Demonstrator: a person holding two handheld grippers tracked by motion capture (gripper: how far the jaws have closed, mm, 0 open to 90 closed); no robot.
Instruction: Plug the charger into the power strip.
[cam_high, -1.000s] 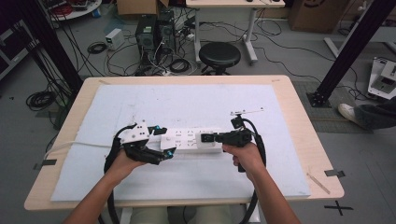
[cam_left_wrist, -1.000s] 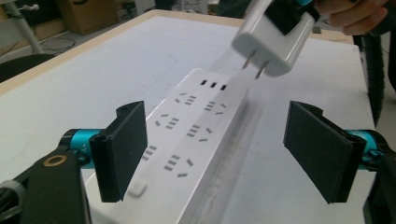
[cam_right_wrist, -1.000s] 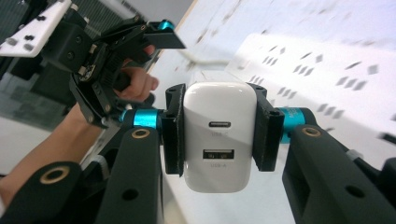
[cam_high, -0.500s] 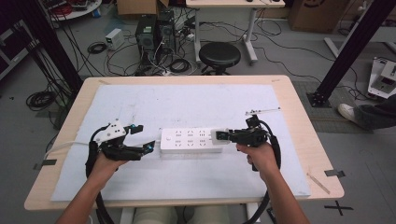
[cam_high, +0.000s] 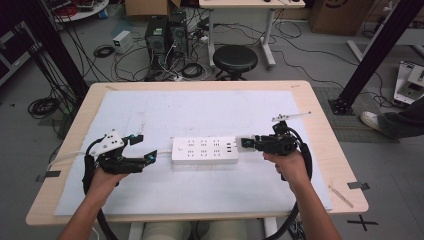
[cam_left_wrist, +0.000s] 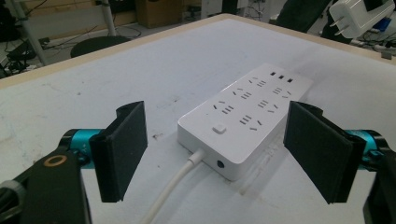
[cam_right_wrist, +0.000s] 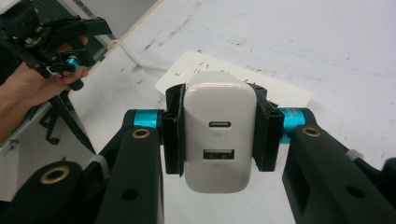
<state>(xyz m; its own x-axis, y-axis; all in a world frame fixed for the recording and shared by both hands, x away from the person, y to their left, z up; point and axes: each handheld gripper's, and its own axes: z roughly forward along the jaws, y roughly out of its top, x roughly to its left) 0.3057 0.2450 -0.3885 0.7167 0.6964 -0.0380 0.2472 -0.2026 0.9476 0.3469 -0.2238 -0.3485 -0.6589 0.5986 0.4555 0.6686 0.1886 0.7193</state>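
**Grippers drawn apart from the strip**

Both grippers have pulled outward since earlier. My right gripper (cam_right_wrist: 218, 135) pinches a smooth white rounded charger (cam_right_wrist: 219, 135), lower centre, hiding part of the glossy rectangular power strip (cam_high: 205, 150). Left gripper (cam_left_wrist: 224, 154) jaws spread, empty.

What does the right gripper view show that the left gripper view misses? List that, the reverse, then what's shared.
Right gripper view: the white rectangular plastic charger with its two USB ports, clamped in the right tongs; the left hand. Left gripper view: the charger's prongs, the square switch on the white plastic power strip, open left tongs. Shared: charger, strip, white table sheet.
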